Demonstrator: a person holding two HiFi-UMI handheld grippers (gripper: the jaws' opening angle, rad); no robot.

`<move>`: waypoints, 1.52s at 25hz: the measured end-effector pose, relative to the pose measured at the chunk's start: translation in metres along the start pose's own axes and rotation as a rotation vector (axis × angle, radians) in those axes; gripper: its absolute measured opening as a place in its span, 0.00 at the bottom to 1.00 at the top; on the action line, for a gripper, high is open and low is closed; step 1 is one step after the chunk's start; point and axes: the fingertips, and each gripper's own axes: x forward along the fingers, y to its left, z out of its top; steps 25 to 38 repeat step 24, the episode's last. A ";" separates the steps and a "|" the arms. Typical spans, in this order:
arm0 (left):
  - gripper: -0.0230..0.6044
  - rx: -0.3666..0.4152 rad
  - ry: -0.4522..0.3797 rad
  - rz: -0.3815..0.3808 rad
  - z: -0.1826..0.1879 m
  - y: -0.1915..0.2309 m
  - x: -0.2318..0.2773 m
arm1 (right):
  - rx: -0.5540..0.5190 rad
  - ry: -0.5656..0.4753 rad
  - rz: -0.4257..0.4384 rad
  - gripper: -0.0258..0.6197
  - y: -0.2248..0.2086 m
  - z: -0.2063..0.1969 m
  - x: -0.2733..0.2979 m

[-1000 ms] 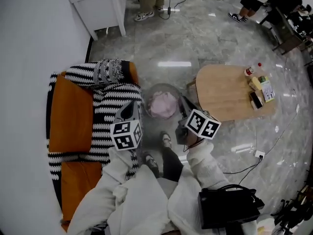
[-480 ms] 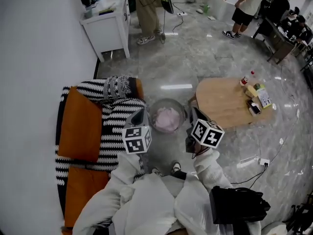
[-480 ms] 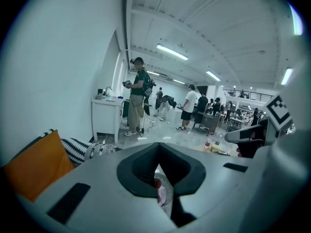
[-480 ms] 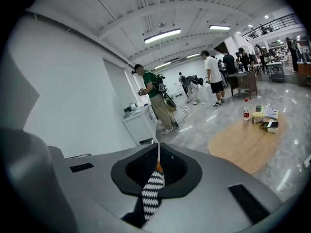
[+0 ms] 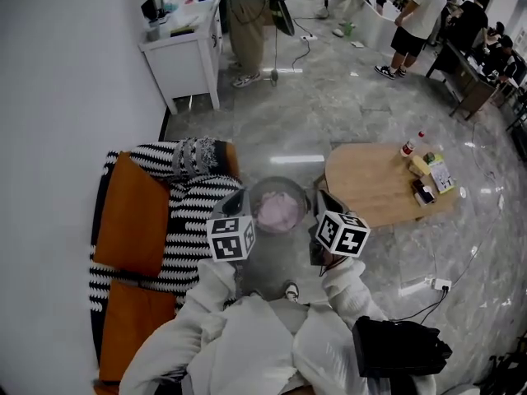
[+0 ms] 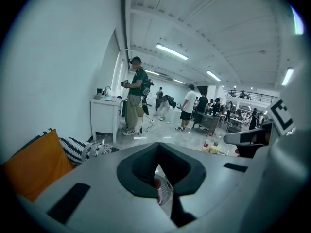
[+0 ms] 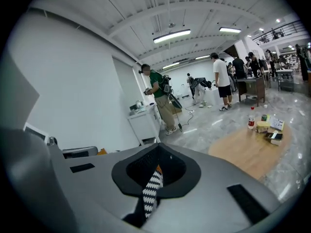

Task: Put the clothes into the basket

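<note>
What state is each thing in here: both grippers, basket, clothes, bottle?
left gripper: shut, nothing held.
right gripper: shut, nothing held.
basket: upright, partly filled.
pink clothes: bunched inside the basket.
bottle: upright on the wooden table.

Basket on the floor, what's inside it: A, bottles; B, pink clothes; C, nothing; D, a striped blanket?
B: in the head view, pink clothes lie inside the basket.
</note>
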 end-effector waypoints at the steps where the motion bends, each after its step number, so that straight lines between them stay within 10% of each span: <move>1: 0.05 -0.002 -0.002 0.000 0.000 -0.001 0.001 | -0.009 -0.001 0.001 0.08 -0.001 0.000 0.000; 38: 0.05 0.036 -0.011 -0.003 -0.003 0.014 -0.004 | -0.017 -0.005 0.020 0.08 0.015 -0.012 0.008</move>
